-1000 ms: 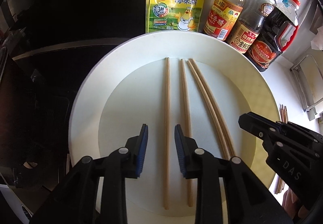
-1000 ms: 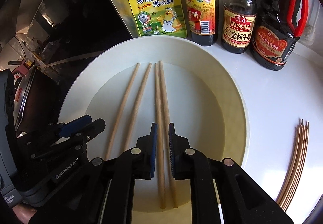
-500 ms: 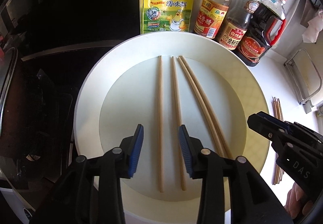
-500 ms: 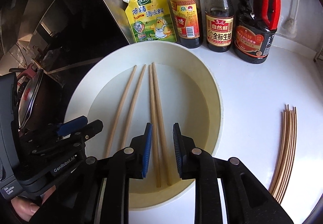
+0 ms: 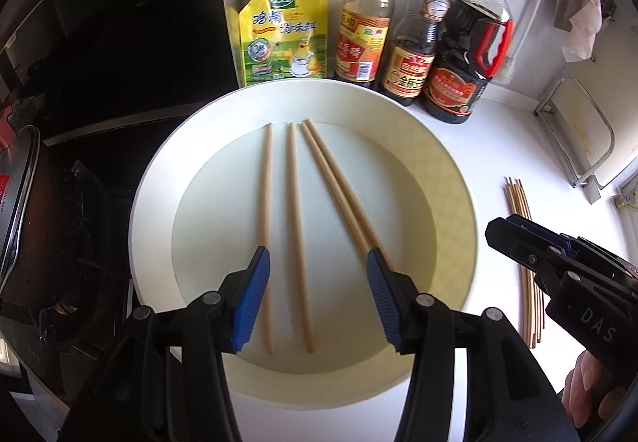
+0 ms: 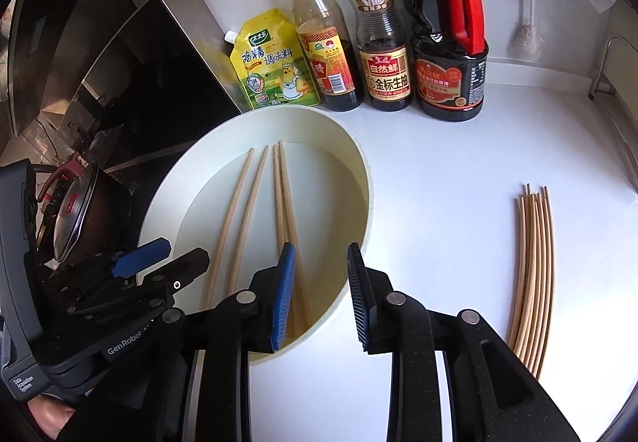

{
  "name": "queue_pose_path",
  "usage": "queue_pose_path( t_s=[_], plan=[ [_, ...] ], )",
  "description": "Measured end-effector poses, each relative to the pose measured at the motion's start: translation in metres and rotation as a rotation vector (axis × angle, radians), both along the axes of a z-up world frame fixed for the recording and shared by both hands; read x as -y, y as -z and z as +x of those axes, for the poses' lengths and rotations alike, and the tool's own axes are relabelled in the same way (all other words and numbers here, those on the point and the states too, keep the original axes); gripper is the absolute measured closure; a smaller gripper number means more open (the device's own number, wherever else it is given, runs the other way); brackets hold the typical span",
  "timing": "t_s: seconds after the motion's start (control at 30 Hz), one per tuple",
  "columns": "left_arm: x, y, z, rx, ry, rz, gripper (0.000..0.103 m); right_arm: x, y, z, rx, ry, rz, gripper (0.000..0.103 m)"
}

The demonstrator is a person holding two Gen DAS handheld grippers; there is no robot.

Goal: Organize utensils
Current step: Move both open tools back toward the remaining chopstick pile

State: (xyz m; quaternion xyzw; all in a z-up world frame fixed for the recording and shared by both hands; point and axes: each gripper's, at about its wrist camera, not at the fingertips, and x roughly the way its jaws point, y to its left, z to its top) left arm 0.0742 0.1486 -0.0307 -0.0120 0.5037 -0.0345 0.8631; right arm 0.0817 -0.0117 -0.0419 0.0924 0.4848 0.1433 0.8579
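Left gripper [image 5: 317, 270]: jaws apart, just been opening, holding nothing, above the plate [image 5: 450, 178]. Right gripper [image 6: 321, 256]: jaws apart, also just opening, empty. Four chopsticks [image 5: 293, 210] lie in the plate; a bundle of sticks [image 6: 536, 262] lies on the counter. Three bottles [image 6: 384, 43], one pouch [image 6: 271, 63].

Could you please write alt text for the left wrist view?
Four wooden chopsticks lie in a round white basin, with the open left gripper above their near ends. Behind stand a yellow seasoning pouch and three sauce bottles.
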Motion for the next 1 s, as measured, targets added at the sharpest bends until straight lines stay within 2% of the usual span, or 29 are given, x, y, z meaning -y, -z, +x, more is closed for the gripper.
queue_pose_path(
  t_s=[0.67,0.93,1.0],
  plan=[
    [0.079,-0.009,-0.021,0.015,0.029,-0.034,0.048,0.086,-0.009,-0.029,-0.001,0.055,-0.005,0.073],
    [0.119,-0.006,-0.023,0.012,0.074,-0.051,0.048,0.121,-0.002,-0.036,-0.015,0.091,-0.025,0.073],
    [0.128,-0.004,-0.023,0.008,0.088,-0.058,0.047,0.129,0.001,-0.038,-0.018,0.099,-0.038,0.069]
  ],
)
